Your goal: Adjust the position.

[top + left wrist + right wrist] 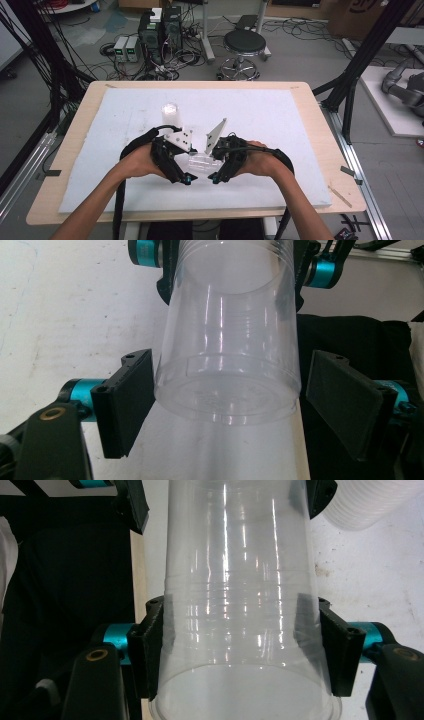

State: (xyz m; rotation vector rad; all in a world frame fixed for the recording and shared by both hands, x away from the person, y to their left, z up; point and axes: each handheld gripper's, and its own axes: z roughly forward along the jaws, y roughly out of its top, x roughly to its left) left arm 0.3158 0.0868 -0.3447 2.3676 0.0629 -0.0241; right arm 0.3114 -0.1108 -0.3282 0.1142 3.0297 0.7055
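Observation:
A clear plastic cup lies level above the white mat, held between my two grippers, which face each other. My right gripper is shut on the cup near its open rim, both pads pressing its sides. My left gripper stands open around the cup's closed base. Its left pad is close against the wall and its right pad stands a little clear. In the high view my left gripper and right gripper meet at the table's middle front.
A stack of clear cups stands upright just behind the left gripper, and appears as a stack of cups at the upper right of the right gripper view. The white mat covers the wooden table.

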